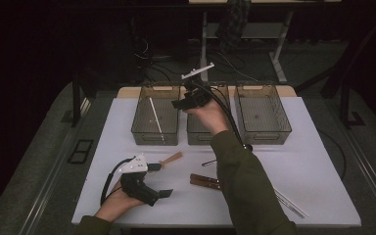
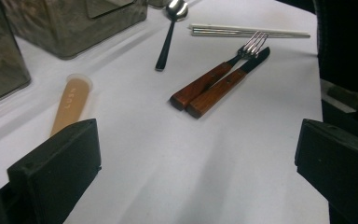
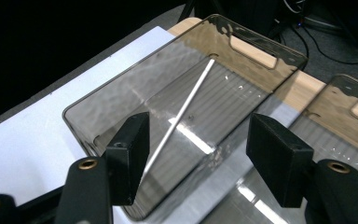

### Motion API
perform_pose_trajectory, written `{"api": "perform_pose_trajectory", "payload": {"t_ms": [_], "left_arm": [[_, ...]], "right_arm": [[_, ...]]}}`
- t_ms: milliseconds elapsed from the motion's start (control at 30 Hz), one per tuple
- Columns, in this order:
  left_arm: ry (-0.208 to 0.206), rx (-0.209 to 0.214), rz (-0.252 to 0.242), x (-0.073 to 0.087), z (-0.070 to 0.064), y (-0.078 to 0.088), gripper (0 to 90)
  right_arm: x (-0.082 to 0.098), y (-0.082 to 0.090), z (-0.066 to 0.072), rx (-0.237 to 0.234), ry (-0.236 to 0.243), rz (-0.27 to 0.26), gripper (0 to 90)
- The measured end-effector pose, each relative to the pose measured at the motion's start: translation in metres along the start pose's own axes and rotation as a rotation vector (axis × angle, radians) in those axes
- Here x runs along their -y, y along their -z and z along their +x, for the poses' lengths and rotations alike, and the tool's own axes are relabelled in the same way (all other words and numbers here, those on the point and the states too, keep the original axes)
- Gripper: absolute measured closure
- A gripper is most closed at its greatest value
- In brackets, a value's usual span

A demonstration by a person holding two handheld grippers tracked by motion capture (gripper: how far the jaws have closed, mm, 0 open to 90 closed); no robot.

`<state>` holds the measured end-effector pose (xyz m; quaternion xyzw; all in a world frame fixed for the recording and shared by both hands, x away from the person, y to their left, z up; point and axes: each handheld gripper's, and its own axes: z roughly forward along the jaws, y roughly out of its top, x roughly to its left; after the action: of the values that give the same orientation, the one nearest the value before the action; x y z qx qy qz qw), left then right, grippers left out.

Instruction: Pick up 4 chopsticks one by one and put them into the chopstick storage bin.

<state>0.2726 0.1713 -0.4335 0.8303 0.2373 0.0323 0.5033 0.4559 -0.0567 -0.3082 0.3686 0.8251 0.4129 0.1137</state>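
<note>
My right gripper (image 1: 178, 104) hovers over the gap between the left bin (image 1: 142, 131) and the middle bin (image 1: 200, 137), open and holding nothing. In the right gripper view its jaws (image 3: 196, 144) frame a single pale chopstick (image 3: 186, 105) lying diagonally on the left bin's floor (image 3: 121, 79); the same chopstick (image 1: 155, 116) shows from above. My left gripper (image 1: 164, 193) rests at the table's front left, open (image 2: 196, 154) and empty. Ahead of it lie a wooden-handled fork (image 2: 209, 79) and knife (image 2: 226, 86) side by side, a spoon (image 2: 168, 37) and a tan wooden handle (image 2: 72, 105).
Three smoky clear bins stand in a row at the back of the white table (image 1: 313, 161); the right bin (image 1: 262, 115) is empty. A pair of pale chopsticks (image 1: 291, 203) lies near the front right edge. Dark floor and cables lie behind the table.
</note>
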Motion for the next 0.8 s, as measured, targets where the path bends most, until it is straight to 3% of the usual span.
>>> {"api": "perform_pose_trajectory", "payload": {"t_ms": [333,567,800], "left_arm": [[-0.008,-0.028,-0.008,0.001,0.001,0.0,0.0],[-0.029,-0.026,0.001,0.001,0.001,-0.003,0.0],[-0.025,-0.032,0.008,0.002,0.001,-0.002,0.0]], "right_arm": [[0.026,0.028,-0.005,-0.004,0.029,-0.009,36.3],[0.046,0.042,-0.016,-0.006,0.025,-0.016,35.3],[0.065,0.058,-0.027,-0.005,0.016,-0.022,34.4]]}}
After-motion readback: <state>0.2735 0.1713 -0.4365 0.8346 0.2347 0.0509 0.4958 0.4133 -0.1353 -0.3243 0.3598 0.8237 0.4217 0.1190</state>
